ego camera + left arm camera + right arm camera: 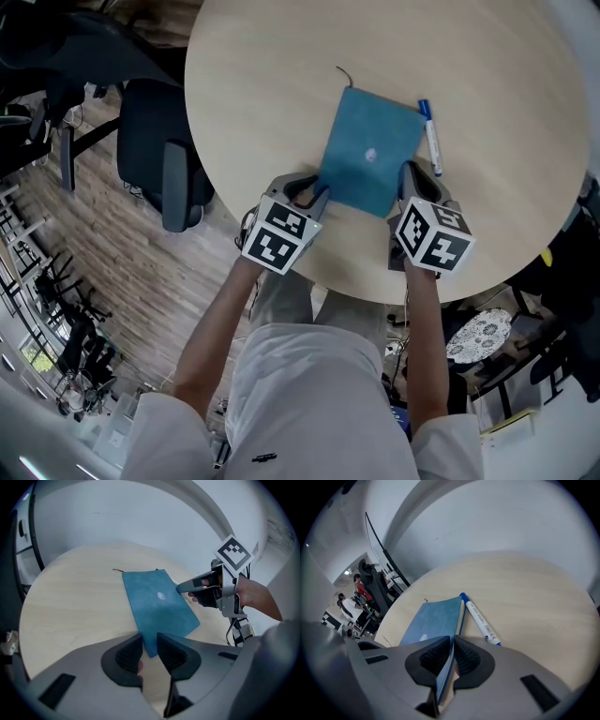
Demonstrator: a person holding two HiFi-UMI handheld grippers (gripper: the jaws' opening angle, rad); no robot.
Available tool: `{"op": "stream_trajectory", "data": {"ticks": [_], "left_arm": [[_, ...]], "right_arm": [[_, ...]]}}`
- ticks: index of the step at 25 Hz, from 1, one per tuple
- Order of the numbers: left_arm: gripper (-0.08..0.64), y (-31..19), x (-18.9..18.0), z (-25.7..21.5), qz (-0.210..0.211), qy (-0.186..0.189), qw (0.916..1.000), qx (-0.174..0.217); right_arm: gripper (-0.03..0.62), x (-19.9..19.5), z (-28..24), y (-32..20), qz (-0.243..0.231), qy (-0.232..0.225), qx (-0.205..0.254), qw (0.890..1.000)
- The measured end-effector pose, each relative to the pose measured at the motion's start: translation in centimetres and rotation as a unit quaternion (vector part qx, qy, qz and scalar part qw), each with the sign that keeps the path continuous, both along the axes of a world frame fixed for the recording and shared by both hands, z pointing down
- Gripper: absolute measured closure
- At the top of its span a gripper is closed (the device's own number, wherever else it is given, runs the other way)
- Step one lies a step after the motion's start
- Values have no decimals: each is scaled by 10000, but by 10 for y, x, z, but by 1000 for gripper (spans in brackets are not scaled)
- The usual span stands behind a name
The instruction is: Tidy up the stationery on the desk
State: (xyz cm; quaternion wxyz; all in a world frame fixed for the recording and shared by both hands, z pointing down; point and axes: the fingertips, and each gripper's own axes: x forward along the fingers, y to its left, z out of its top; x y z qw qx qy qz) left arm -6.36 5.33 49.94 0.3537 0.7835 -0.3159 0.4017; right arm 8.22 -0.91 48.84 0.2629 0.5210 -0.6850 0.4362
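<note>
A blue notebook (367,150) with a small white mark on its cover lies on the round wooden table (262,94). A blue-and-white marker (430,136) rests along its right edge. My left gripper (314,190) is at the notebook's near left corner. In the left gripper view that corner (157,604) lies flat in the gap of the left gripper (149,644), with space showing between the pads. My right gripper (412,180) is shut on the near right corner. In the right gripper view the notebook (433,618) has its edge pinched in the right gripper (452,644), beside the marker (482,623).
A dark office chair (159,159) stands at the table's left edge over wooden flooring. A thin dark cord (344,75) pokes out by the notebook's far corner. More chairs and clutter sit at the lower right (483,337). Light tabletop surrounds the notebook.
</note>
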Motion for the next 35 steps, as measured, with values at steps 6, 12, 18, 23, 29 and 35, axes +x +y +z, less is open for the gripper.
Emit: {"op": "stream_trajectory", "data": {"ticks": [6, 12, 18, 23, 29, 35], "left_arm": [[453, -8, -1, -20, -430, -158, 9978, 481], [454, -10, 12, -35, -547, -31, 9962, 672], [454, -11, 29, -38, -533, 76, 9961, 703], [454, -15, 37, -34, -488, 134, 9964, 677], [454, -13, 43, -41, -406, 163, 9968, 669], [454, -10, 46, -40, -387, 349, 9963, 689]], "right_arm": [[546, 8, -15, 4, -65, 150, 394, 9991], [536, 24, -20, 7, -179, 402, 605, 9972], [463, 39, -19, 9, -225, 548, 640, 9962], [459, 48, -12, 7, -351, 858, 695, 9933], [459, 57, 0, 6, -456, 1219, 705, 9890], [457, 62, 15, 5, -590, 1549, 642, 9841]]}}
